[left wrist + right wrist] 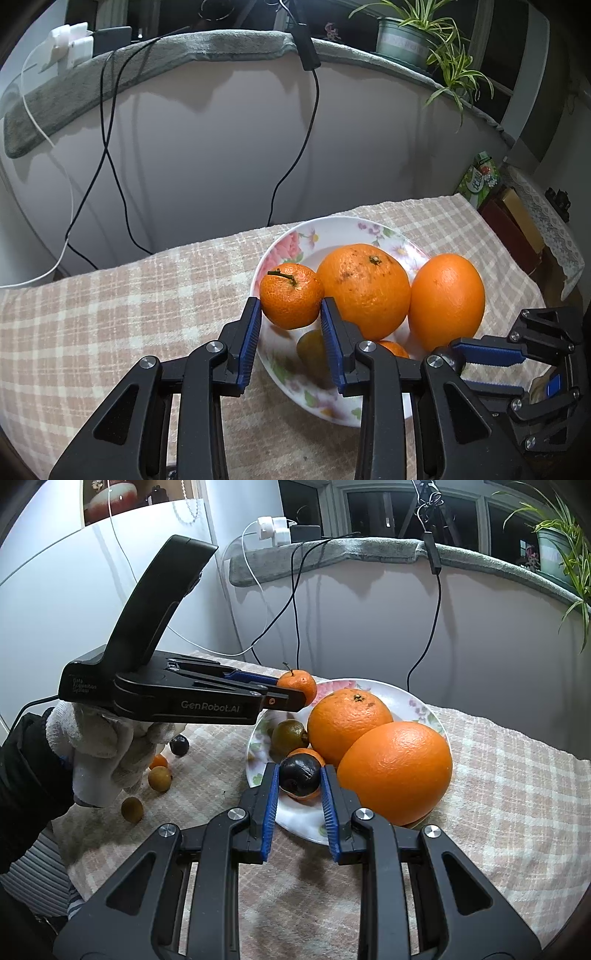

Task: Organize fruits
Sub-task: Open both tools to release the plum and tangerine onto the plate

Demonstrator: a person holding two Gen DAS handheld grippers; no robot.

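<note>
Checked cloth covers your tabletop (498, 812). Your left tongs (291, 314) clamp a small mandarin (291, 301) over the floral plate's (332, 230) rim. Your right tongs (299, 779) grip a dark fruit (300, 775), possibly a plum, above the plate.

table, checked cloth (498, 812) | floral plate (417, 705) | small loose fruits (159, 778) (left of plate)

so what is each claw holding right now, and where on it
The left claw grips a small mandarin by its sides, stem up. The right claw pinches a dark round fruit by its sides, above the plate.
</note>
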